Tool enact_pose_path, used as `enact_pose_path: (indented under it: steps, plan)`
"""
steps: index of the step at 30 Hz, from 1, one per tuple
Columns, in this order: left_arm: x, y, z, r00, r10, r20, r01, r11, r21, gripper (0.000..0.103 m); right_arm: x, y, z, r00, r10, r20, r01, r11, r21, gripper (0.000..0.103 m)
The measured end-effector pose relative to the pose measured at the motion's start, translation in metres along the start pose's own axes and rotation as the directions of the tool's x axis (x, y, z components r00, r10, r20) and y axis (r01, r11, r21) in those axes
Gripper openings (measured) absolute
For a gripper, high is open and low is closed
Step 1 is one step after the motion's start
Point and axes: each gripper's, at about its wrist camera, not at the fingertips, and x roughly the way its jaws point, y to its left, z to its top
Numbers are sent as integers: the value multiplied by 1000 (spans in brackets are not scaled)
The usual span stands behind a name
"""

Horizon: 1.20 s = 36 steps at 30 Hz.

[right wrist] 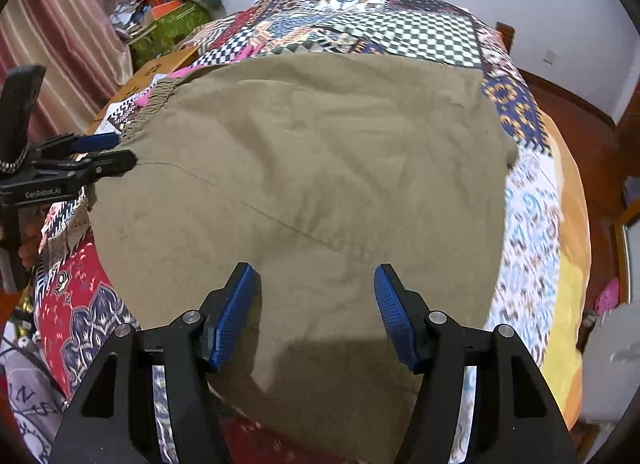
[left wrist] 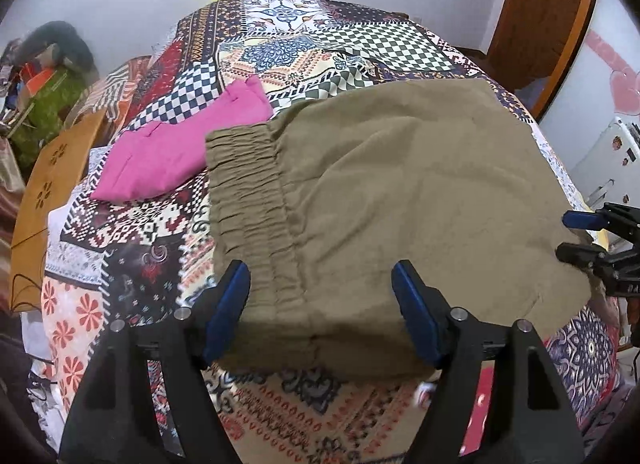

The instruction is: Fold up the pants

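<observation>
Olive-brown pants lie folded flat on the patterned bedspread, elastic waistband at the left. My left gripper is open, its blue pads straddling the near edge by the waistband, holding nothing. My right gripper is open above the pants' near edge, empty. The right gripper also shows at the pants' right edge in the left wrist view. The left gripper shows at the waistband side in the right wrist view.
A folded pink garment lies left of the pants on the bedspread. A cardboard box and a clutter pile stand left of the bed. A wooden door is at the back right.
</observation>
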Motion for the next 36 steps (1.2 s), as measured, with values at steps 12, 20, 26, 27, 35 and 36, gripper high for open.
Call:
enact_pose_path:
  steps: [12,20,26,27,35,36]
  plan:
    - [-52,34,-10,998,-21,66,29,992,-120,74,-24,2,8,996,-76,45,76,997,-5,59]
    - [-46,41,-31,989,-149,14,148,956,-254,74,-37,34,37,985,2,171,9,998,-61,59]
    - [-26,42,-51,953,-303,-20,275,891,-362,74,-8,54,40,990,38,139,-27,997,-76,59]
    - [-22,43,-53,944,-330,-25,296,876,-380,74,-2,56,40,991,38,124,-29,997,-78,59]
    - [-10,49,-46,907,-420,18,382,807,-451,77,18,58,28,997,36,69,-29,995,-92,59]
    - [-9,50,-45,903,-429,25,391,795,-463,77,19,57,27,997,38,69,-32,996,-89,59]
